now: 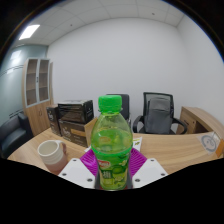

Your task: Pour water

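Clamped between the two fingers of the claw [112,172] is a green bottle [111,140], held upright with its green cap at the top and a bright green label wrapped round its lower half. Both purple pads [92,158] press against the bottle's sides, one on each side, with no gap showing, and the light grey fingers reach in from below. Behind the bottle runs a long wooden table [170,148], its pale top stretching off to either side. On that table, left of the bottle and a little beyond the fingers, stands a white cup [51,152] with a dark rim, upright and apart from the bottle. At the far right end of the table something small and white [209,143] sits on the wood, too unclear to name. Beyond the table a black office chair [158,112] faces the bottle, and the back of a second dark chair [122,103] shows just behind the bottle's cap. To the left, against the wall, dark boxes [74,115] are stacked, with a wooden cabinet [38,85] with glass doors beside them. White walls close the room, and a ceiling light [29,32] glows overhead on the left.
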`<state>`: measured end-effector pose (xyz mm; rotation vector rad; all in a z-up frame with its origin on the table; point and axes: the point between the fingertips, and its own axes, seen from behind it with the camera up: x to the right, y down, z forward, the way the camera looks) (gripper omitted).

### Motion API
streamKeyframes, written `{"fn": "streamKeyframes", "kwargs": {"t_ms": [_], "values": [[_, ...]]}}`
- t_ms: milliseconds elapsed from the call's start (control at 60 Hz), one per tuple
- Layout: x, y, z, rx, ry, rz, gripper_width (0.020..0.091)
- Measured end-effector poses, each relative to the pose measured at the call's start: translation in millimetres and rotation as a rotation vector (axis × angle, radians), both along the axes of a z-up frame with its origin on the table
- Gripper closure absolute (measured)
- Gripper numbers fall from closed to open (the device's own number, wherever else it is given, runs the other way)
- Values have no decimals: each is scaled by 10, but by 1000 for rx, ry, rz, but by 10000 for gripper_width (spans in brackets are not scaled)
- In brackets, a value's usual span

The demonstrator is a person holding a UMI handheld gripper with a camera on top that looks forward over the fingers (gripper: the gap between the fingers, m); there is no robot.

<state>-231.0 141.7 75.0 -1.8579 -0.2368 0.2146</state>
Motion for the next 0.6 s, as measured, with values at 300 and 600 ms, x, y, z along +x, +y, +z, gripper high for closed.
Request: {"fn": "streamKeyframes", "kwargs": {"t_ms": [300, 600], "values": [[71, -358, -81, -123, 26, -32, 414], [371, -1986, 93, -293, -29, -209, 309]]}}
